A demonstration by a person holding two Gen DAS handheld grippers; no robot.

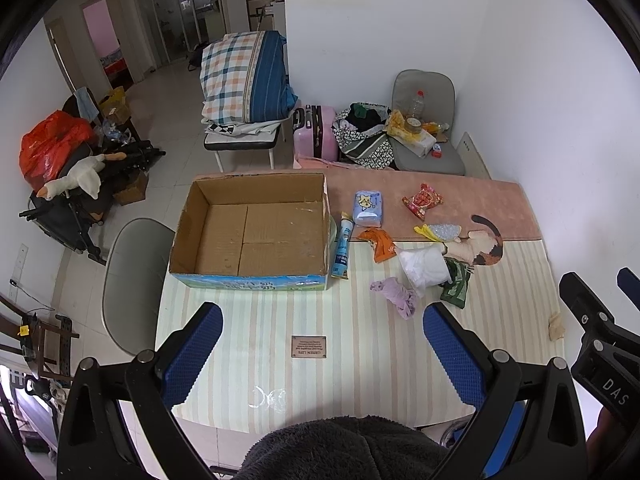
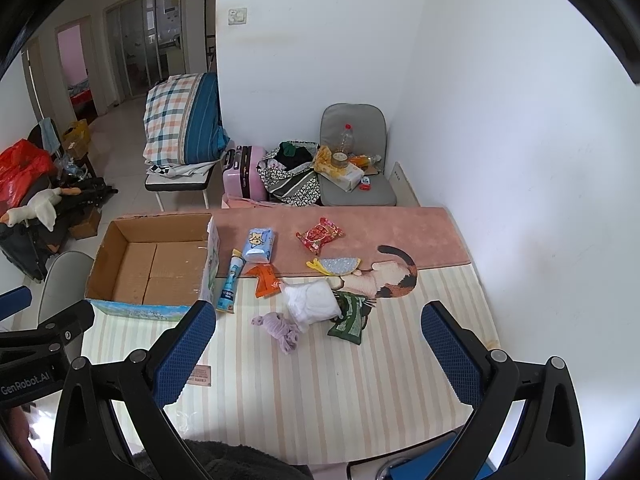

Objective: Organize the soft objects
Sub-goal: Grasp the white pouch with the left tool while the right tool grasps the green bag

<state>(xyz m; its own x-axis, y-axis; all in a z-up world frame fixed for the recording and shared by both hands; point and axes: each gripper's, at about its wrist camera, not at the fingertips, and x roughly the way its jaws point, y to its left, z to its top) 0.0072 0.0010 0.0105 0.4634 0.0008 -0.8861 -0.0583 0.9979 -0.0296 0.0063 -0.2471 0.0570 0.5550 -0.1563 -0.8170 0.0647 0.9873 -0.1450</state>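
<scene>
Hovering above the near surface, left tool and right tool gape empty, cardboard box far left.

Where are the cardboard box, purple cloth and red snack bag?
cardboard box (image 1: 224, 240), left wrist view, bare inner floor.
purple cloth (image 2: 278, 330), right wrist view, middle of the bundle.
red snack bag (image 2: 319, 234), right wrist view, centre of the pack.

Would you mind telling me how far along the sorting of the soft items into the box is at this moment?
Nothing looks done yet: the cardboard box holds nothing. Nothing is in hand either; the left gripper and right gripper both hang open above the striped tabletop. Everything remains: the purple cloth, white bundle, green packet, orange packet, tissue pack, red packet and blue tube lie loose.
</scene>
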